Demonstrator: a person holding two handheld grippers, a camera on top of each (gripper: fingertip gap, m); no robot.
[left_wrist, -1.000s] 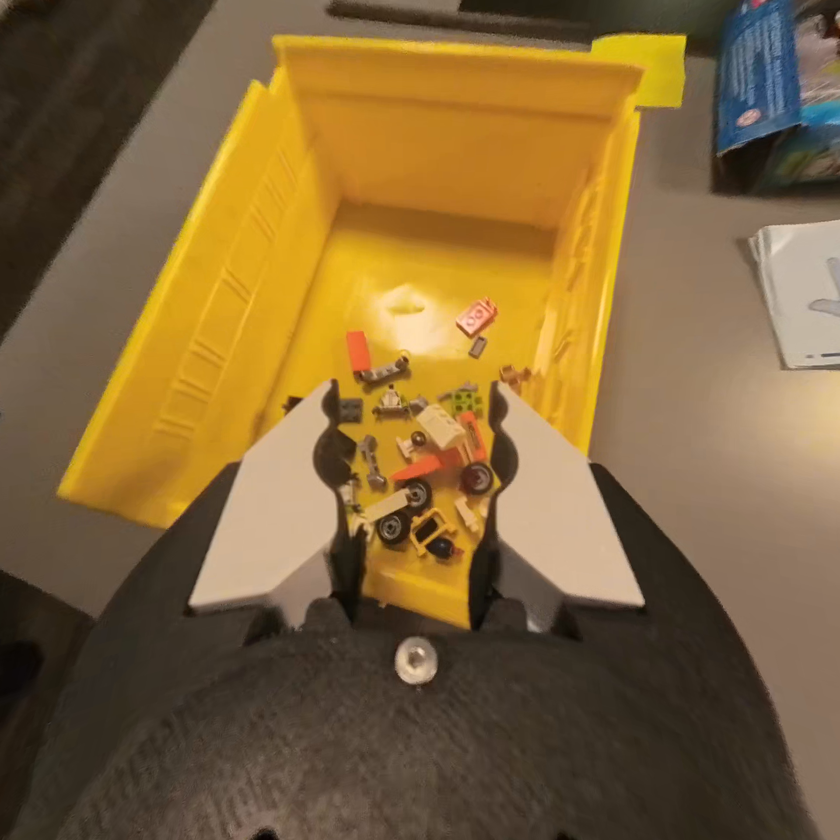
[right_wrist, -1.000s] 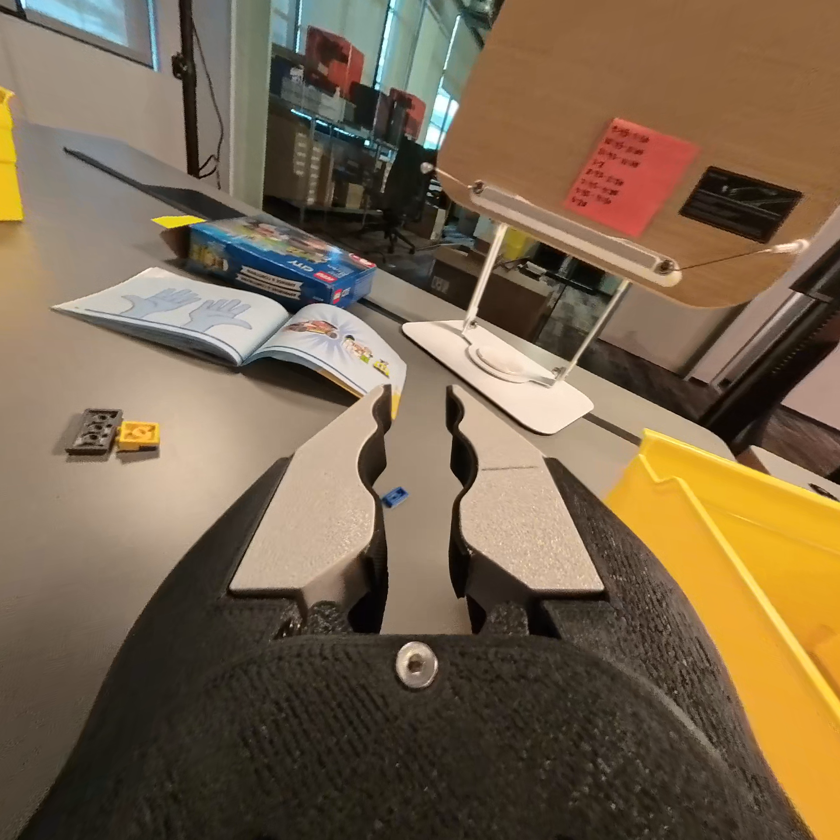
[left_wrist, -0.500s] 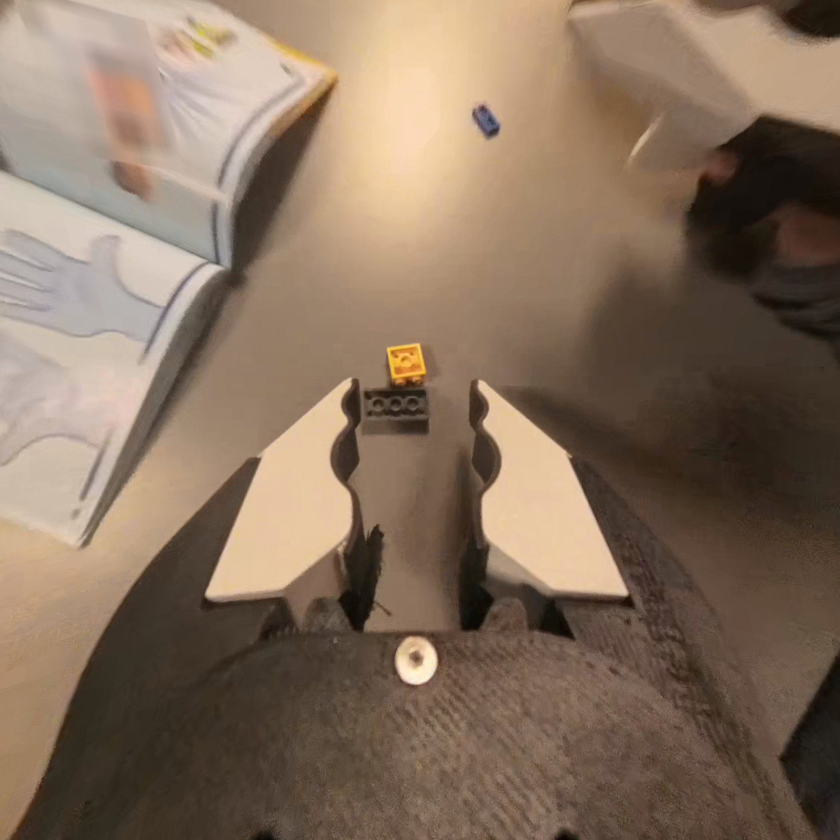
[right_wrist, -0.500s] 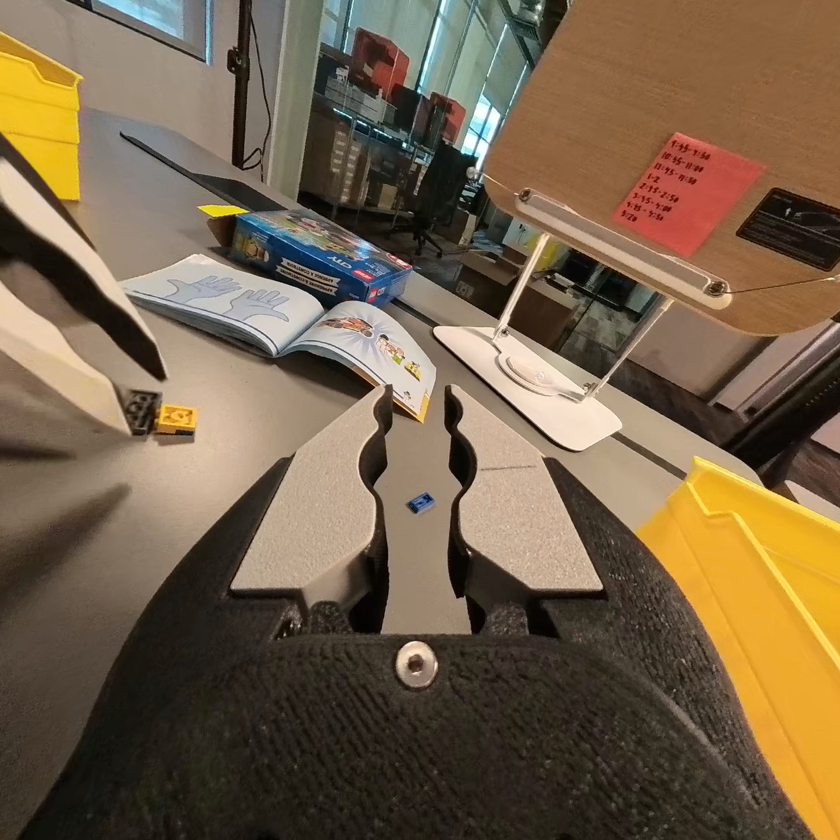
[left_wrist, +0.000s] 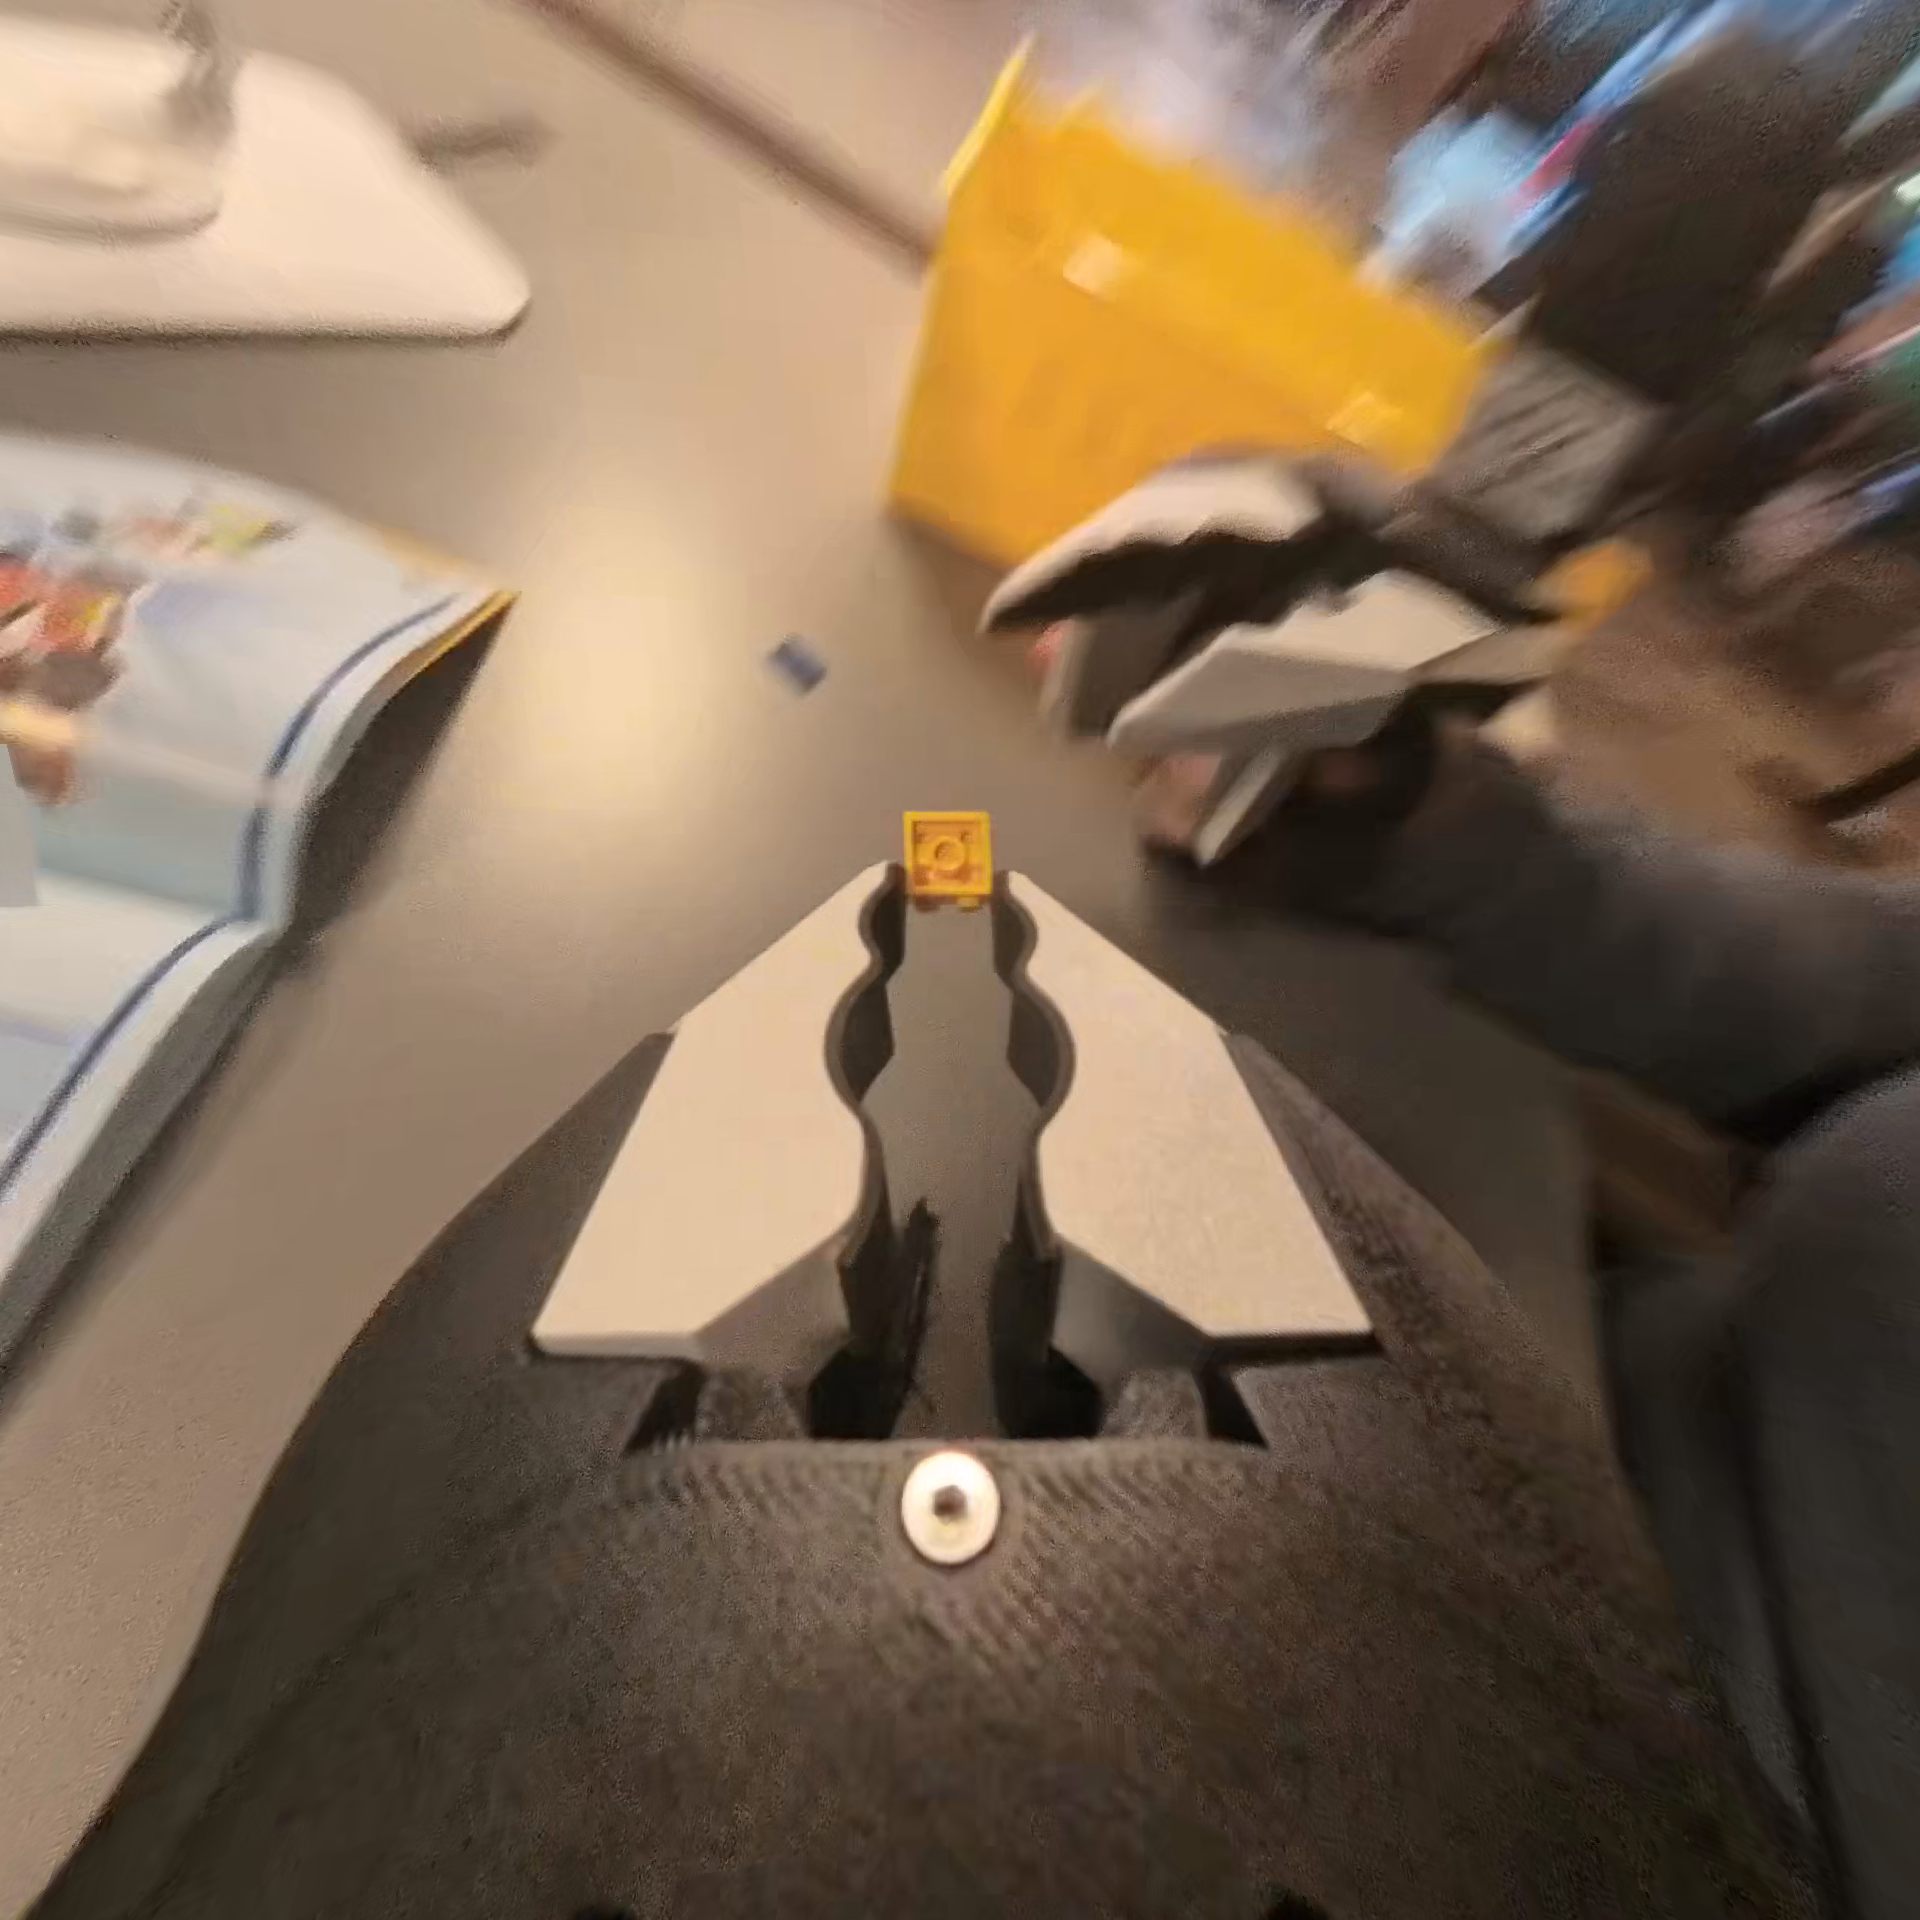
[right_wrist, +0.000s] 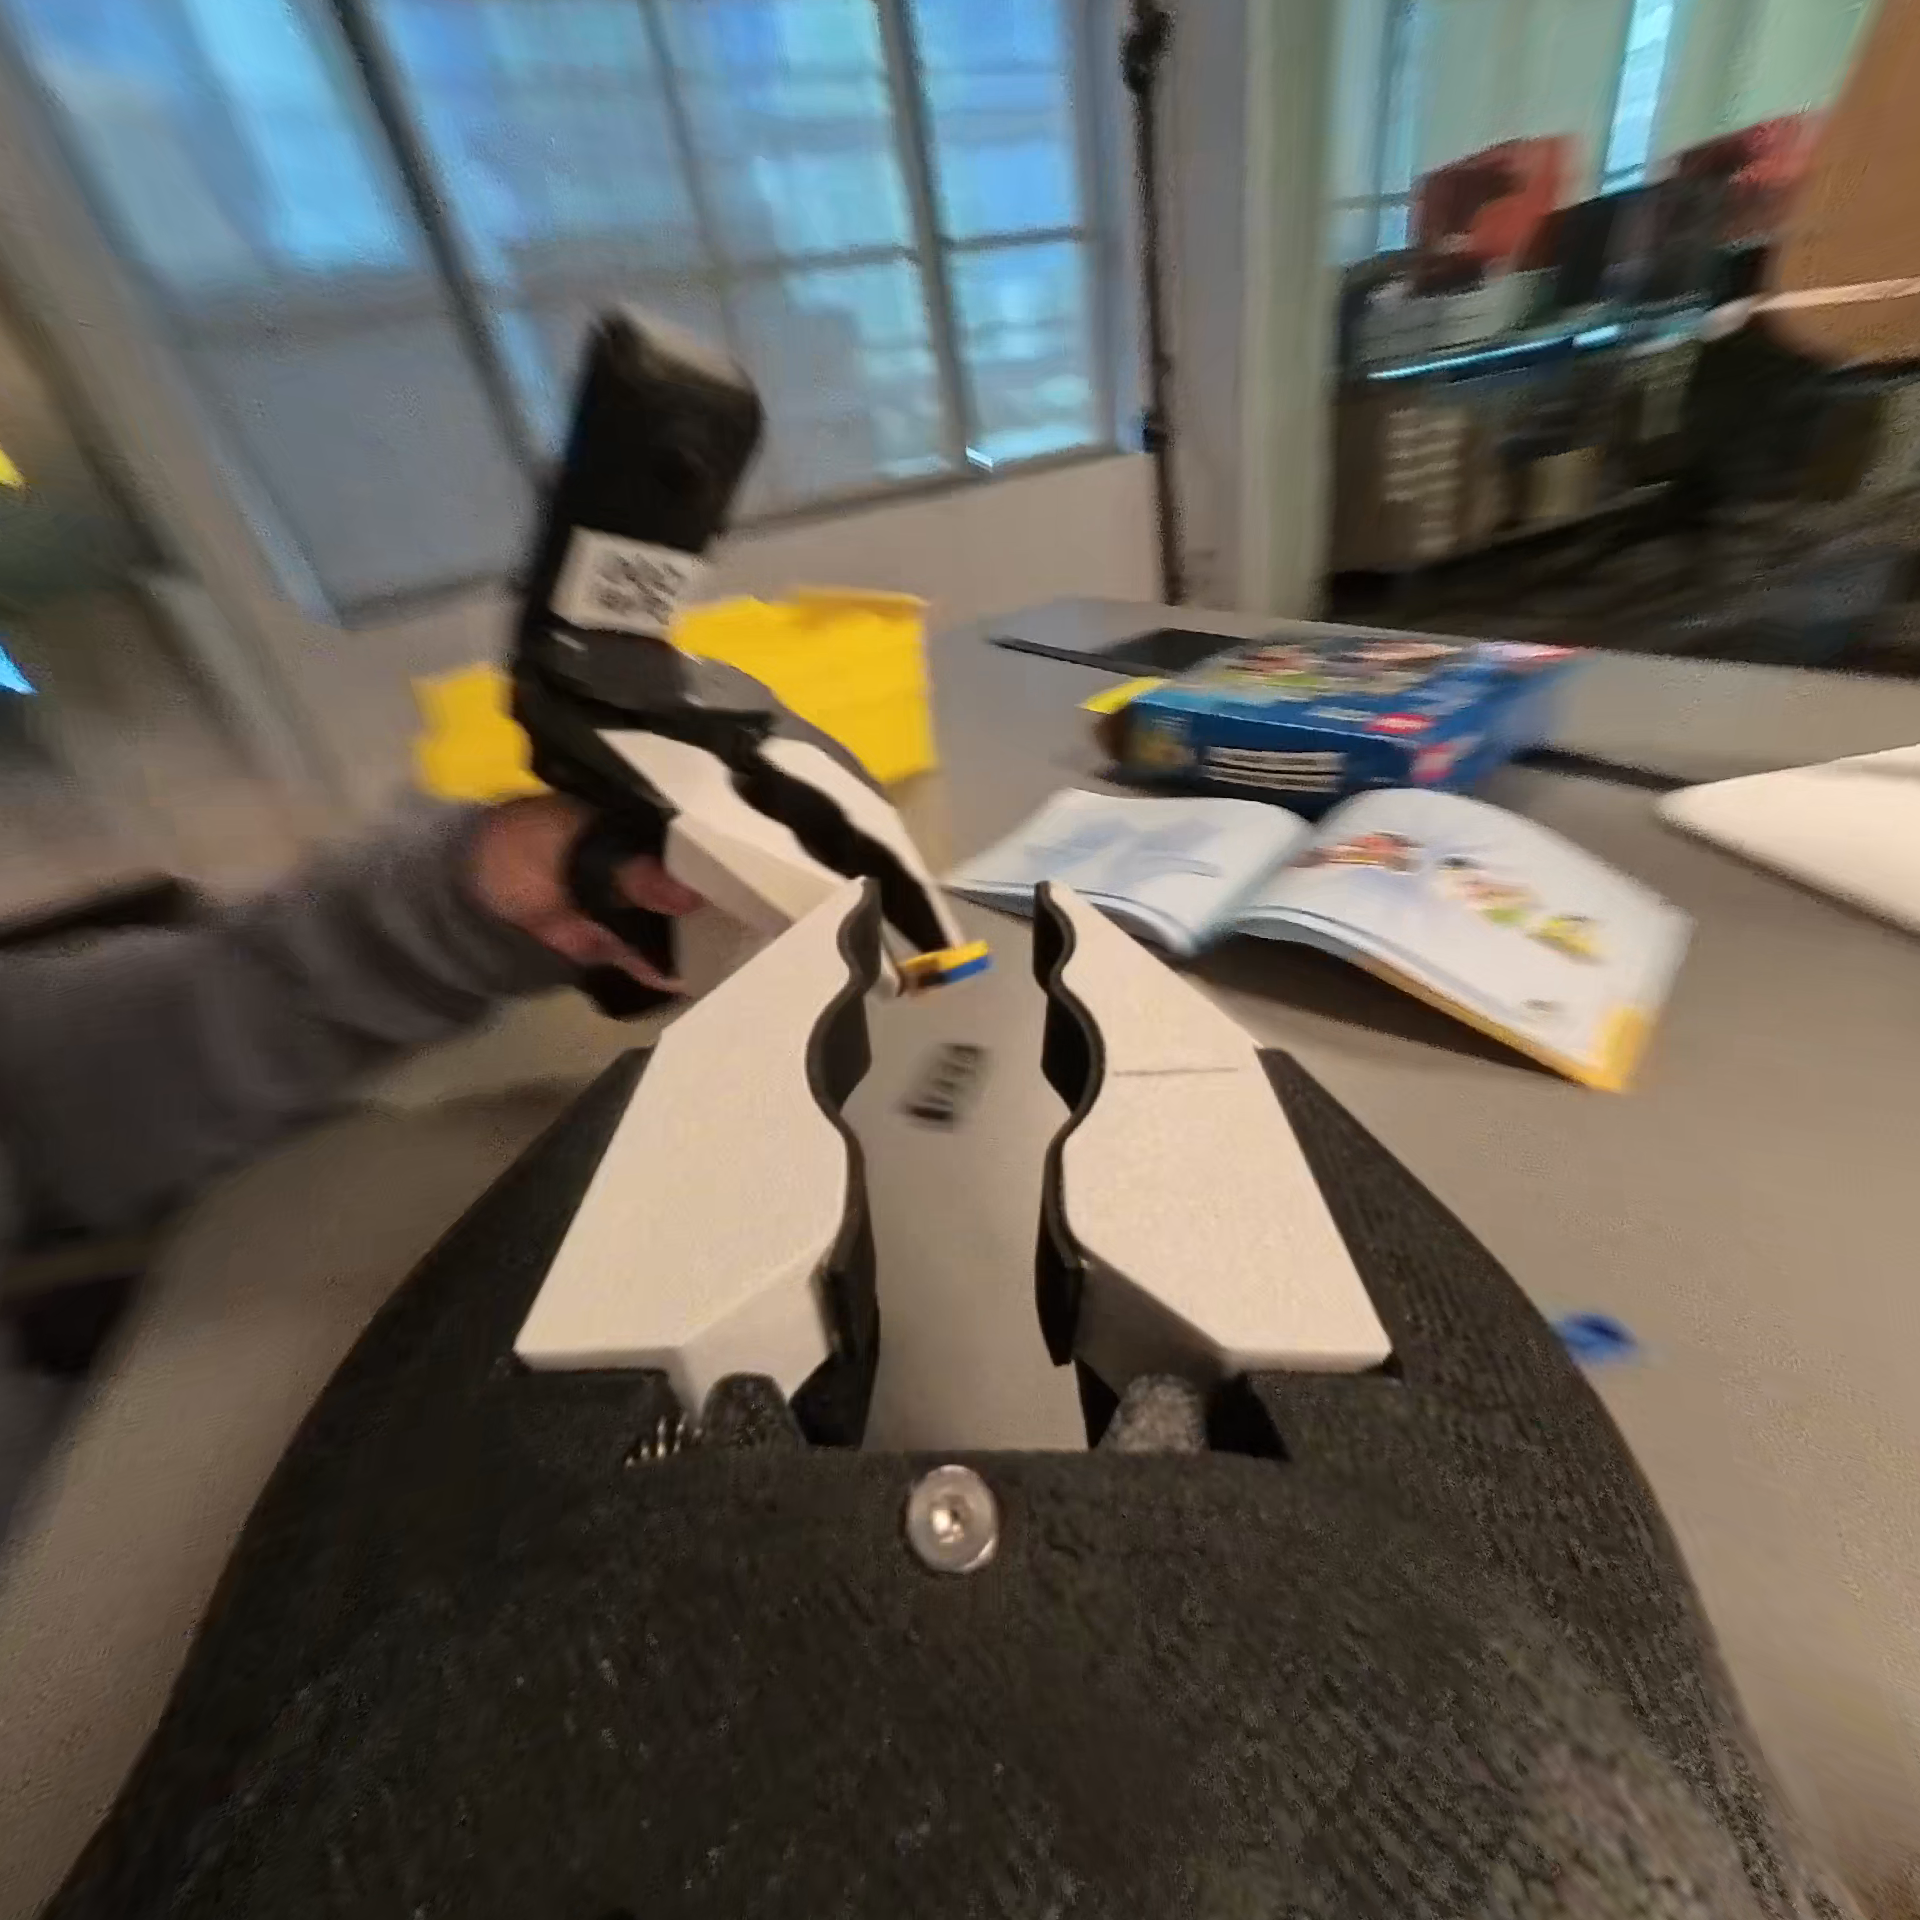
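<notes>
At frame centre, our left gripper (left_wrist: 945, 894) has its jaws clenched on a small yellow brick (left_wrist: 945, 854), lifted off the counter (left_wrist: 644, 540), while our right gripper (right_wrist: 951, 914) gapes empty over a black plate (right_wrist: 943, 1083).

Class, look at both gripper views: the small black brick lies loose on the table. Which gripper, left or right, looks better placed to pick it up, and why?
Probably the right gripper: its jaws are open with nothing between them, and the black brick lies on the table just beneath them. The left gripper is already shut on a yellow brick.
</notes>
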